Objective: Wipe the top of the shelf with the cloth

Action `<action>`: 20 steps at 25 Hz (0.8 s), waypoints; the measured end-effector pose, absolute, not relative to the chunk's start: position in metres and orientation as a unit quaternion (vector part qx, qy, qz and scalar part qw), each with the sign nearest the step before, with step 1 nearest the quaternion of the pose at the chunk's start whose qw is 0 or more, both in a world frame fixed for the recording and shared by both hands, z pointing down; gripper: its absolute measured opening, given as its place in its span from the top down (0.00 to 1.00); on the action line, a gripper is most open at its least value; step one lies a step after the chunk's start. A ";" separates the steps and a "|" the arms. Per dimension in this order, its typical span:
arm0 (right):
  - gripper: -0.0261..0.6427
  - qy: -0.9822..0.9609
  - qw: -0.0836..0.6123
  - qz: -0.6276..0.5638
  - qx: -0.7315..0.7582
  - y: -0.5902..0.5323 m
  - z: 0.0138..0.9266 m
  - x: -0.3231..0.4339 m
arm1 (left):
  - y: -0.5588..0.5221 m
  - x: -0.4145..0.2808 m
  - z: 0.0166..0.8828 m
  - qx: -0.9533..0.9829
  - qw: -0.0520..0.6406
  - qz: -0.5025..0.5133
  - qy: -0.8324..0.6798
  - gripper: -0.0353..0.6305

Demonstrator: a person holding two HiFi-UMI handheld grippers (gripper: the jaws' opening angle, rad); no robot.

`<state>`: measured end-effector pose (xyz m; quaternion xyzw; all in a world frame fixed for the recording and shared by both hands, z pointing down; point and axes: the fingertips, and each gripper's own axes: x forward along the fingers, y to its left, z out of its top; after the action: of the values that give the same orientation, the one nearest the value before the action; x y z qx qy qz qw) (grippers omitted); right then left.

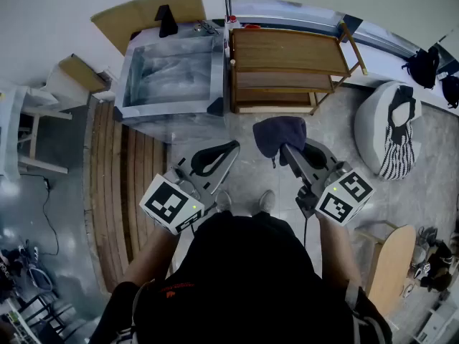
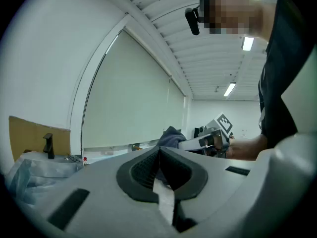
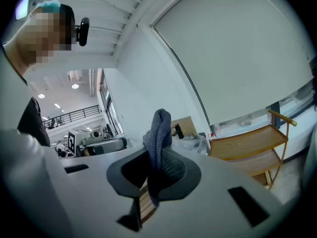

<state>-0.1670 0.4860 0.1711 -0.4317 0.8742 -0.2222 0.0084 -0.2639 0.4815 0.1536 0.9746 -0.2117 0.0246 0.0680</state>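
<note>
A wooden shelf [image 1: 287, 51] with slatted tiers stands against the far wall, its top bare; it also shows at the right in the right gripper view [image 3: 247, 144]. My right gripper [image 1: 285, 147] is held in the air short of the shelf, shut on a dark blue-grey cloth [image 1: 279, 134] that bunches over its tips and stands up between the jaws [image 3: 159, 133]. My left gripper [image 1: 231, 147] hovers beside it, to the left, shut with nothing in it; its dark pads [image 2: 148, 165] meet. From the left gripper view the cloth [image 2: 171, 135] shows further off.
A box wrapped in clear plastic [image 1: 172, 77] stands directly left of the shelf, with cardboard [image 1: 147, 13] behind it. A white beanbag [image 1: 391, 131] sits on the floor at the right. Wooden planks [image 1: 122, 192] lie at the left, a wooden board [image 1: 391, 264] at lower right.
</note>
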 end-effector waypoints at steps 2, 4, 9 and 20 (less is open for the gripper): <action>0.92 0.874 0.007 -0.223 -0.432 0.485 0.171 -0.167 | 0.481 -0.264 0.153 0.975 0.068 0.025 -0.212 0.92; 0.92 0.874 0.007 -0.223 -0.432 0.484 0.171 -0.167 | 0.480 -0.264 0.153 0.974 0.069 0.025 -0.212 0.92; 0.92 0.874 0.010 -0.220 -0.432 0.484 0.170 -0.169 | 0.481 -0.266 0.155 0.975 0.070 0.025 -0.211 0.92; 0.92 0.871 0.020 -0.225 -0.437 0.488 0.172 -0.159 | 0.482 -0.254 0.158 0.976 0.069 0.037 -0.202 0.92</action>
<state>-0.1587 0.4884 0.1718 -0.4368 0.8707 -0.2251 0.0200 -0.2544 0.4819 0.1582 0.9762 -0.2022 0.0365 0.0689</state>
